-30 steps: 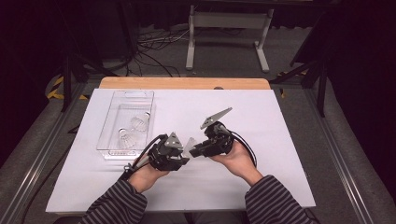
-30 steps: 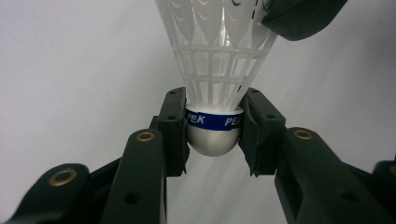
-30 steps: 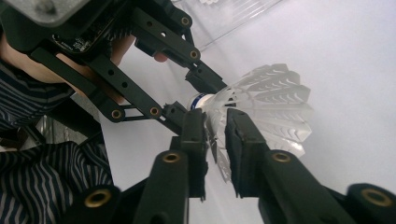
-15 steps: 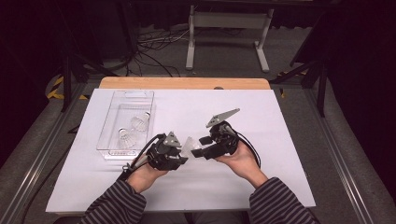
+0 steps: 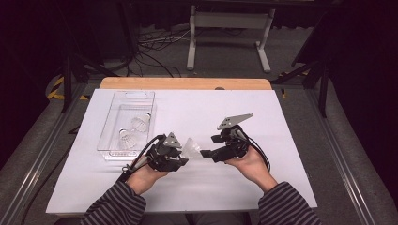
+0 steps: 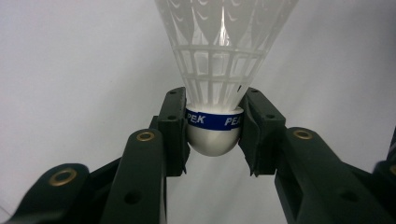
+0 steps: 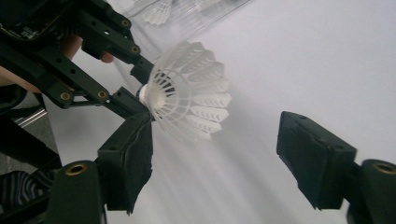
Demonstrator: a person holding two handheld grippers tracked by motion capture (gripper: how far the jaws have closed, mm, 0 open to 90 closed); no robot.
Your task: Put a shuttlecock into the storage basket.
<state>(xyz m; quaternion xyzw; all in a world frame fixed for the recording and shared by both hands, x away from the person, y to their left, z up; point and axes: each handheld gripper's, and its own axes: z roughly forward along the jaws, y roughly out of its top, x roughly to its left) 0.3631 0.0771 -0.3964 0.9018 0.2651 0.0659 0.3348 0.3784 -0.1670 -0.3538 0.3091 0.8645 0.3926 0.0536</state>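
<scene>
1. Left gripper [image 5: 180,157] clamps a shuttlecock [image 5: 191,149] by its cork; right gripper [image 5: 202,153], its jaws wide apart, has swung in over the last second until they sit either side of the skirt. I judge a hand-over is about to happen.
2. Shuttlecock: white plastic lattice skirt, rounded white cork, blue band with lettering, held just above the table [image 5: 291,154] between the two hands, skirt pointing at the right gripper.
3. Farther left, a clear tray [image 5: 112,123] holds two more shuttlecocks [image 5: 133,131].

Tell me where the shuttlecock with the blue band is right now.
The shuttlecock is clamped by its cork in the left gripper, near the table's middle in the high view, its skirt pointing at the open right gripper.
</scene>
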